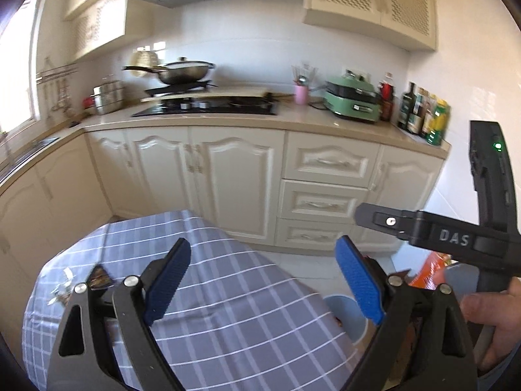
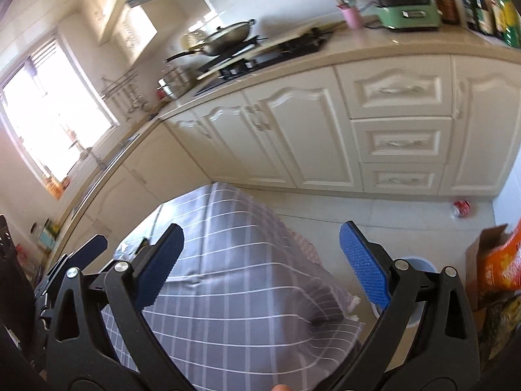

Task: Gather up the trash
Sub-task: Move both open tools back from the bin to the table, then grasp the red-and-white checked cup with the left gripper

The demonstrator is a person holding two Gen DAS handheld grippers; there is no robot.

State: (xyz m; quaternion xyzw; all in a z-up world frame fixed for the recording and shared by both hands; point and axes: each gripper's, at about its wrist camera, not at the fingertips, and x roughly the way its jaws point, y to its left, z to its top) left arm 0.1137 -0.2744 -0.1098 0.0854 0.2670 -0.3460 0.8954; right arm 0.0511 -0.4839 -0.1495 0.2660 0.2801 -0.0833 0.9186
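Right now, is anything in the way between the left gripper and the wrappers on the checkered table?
Nothing visible blocks it. The left gripper is open above the tablecloth, and the crumpled wrappers lie off to its left on bare cloth. The bin sits on the floor past the table's right edge.

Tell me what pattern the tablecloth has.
The tablecloth is grey-blue with a white check; the left wrist view shows it best.

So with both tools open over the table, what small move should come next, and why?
Probably lower the left tool toward the crumpled wrappers lying on the checked tablecloth. Both it and the right tool hold nothing, and the bin waits beside the table.
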